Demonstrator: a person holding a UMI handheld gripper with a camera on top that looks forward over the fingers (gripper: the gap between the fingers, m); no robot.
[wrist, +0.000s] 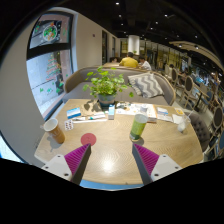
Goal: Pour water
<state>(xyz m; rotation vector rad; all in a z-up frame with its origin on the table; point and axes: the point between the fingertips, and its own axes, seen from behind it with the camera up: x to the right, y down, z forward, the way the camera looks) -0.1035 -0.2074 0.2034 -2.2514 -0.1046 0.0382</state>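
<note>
A green cup (pixel 138 125) stands on the wooden table (pixel 112 150), beyond my right finger. A red lid or small dish (pixel 88 139) lies just ahead of my left finger. At the table's left side stands a tan cup (pixel 53 130). A clear bottle (pixel 182 121) stands at the right edge. My gripper (pixel 112 162) is open above the bare table top, its pink pads (pixel 146 160) wide apart with nothing between them.
A potted green plant (pixel 106 86) stands at the far middle of the table, with papers (pixel 75 112) beside it. A striped cushion (pixel 148 85) lies on the seat behind. A window (pixel 47 65) fills the left wall.
</note>
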